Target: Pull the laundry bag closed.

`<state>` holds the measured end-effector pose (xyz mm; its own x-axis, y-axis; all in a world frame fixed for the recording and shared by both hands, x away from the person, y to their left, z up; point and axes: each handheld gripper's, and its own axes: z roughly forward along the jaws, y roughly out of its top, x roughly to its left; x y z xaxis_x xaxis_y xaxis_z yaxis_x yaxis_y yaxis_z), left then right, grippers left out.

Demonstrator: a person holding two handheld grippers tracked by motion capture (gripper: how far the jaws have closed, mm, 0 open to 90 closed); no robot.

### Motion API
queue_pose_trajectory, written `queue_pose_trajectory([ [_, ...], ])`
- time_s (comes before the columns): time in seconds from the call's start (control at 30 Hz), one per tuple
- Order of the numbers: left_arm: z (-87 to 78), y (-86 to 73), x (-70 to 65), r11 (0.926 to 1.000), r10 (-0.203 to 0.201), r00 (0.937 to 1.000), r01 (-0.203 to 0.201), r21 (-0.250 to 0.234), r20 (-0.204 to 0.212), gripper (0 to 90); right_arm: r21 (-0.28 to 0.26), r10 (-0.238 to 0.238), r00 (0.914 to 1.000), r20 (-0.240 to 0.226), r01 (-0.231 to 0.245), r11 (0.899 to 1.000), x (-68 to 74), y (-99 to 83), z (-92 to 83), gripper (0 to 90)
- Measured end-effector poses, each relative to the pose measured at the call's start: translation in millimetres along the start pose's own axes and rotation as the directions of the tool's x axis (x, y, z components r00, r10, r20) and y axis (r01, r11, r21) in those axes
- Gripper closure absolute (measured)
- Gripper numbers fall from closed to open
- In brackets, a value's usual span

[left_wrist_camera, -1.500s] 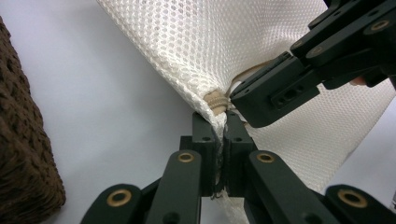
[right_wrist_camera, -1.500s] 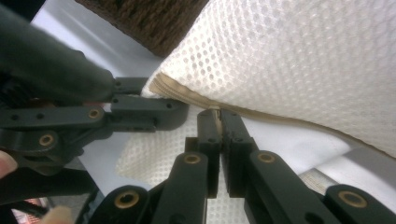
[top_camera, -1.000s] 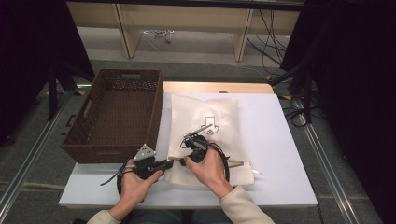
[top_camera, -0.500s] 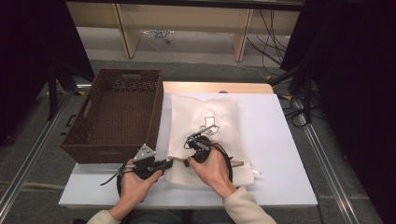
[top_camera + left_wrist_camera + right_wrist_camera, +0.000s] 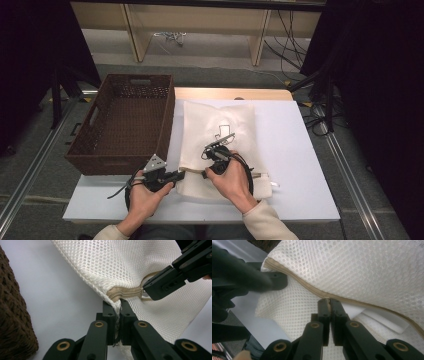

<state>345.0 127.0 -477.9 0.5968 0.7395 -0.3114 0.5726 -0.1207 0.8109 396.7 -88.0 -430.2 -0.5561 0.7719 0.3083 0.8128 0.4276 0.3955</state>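
Note:
A white mesh bag (image 5: pixel 220 125) lies flat on the white table (image 5: pixel 290 150), its beige zipper (image 5: pixel 189 170) along the near edge. My left gripper (image 5: pixel 178 175) is shut on the bag's near left corner, right at the zipper's end (image 5: pixel 125 293). In the left gripper view its jaws (image 5: pixel 117 307) pinch the mesh (image 5: pixel 125 265). Just right of it, my right gripper (image 5: pixel 204 172) is shut on the zipper pull. Its jaws (image 5: pixel 329 301) meet on the zipper line (image 5: pixel 312 288), and they come in from the right (image 5: pixel 145 290) in the left gripper view. The mesh (image 5: pixel 362 265) bulges above the zipper.
A dark brown wicker basket (image 5: pixel 95 112) stands on the table's left side, close to my left hand, and its wall (image 5: pixel 12 315) shows in the left gripper view. Bare table lies to the right of the bag. Cables hang beyond the table's right edge.
My right hand has edged slightly to the right along the zipper. The left hand has kept still on the bag's corner.

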Motion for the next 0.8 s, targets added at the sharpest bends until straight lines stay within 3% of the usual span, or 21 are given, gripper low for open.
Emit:
queue_pose_trajectory([
  [0.07, -1.1, 0.3, 1.3, 1.0000, 0.005, 1.0000, -0.005, 0.007, -0.004, 85.4, 0.004, -0.011, 0.9999, 0.010, 0.011, 1.000, -0.7, -0.4, -1.0, 88.6],
  [0.1, -1.6, 0.6, 1.7, 0.9999, 0.012, 0.9999, -0.012, 0.005, -0.007, 85.3, 0.013, 0.009, 0.9995, 0.032, -0.009, 1.000, 0.0, -0.7, -1.1, 88.7],
  [0.13, -1.6, 0.7, 2.0, 0.9999, 0.014, 0.9999, -0.014, 0.005, -0.003, 85.4, 0.003, -0.004, 0.9998, 0.017, 0.004, 1.000, -2.0, -1.3, -2.5, 88.7],
  [0.33, 0.0, -0.2, 0.7, 1.0000, -0.008, 1.0000, 0.008, 0.003, -0.002, 85.3, 0.008, 0.006, 0.9994, 0.035, -0.006, 1.000, -7.3, -3.7, -5.9, 88.7],
  [0.5, -0.6, 0.1, 3.5, 0.9998, 0.019, 0.9994, -0.019, 0.005, -0.029, 85.3, 0.011, 0.023, 0.9985, 0.051, -0.023, 1.000, -9.7, -4.9, -9.6, 88.7],
  [0.8, 0.1, -0.4, 3.9, 0.9998, 0.019, 0.9995, -0.019, 0.009, -0.026, 85.3, 0.008, 0.018, 0.9986, 0.050, -0.019, 1.000, -12.9, -6.4, -10.3, 88.6],
])
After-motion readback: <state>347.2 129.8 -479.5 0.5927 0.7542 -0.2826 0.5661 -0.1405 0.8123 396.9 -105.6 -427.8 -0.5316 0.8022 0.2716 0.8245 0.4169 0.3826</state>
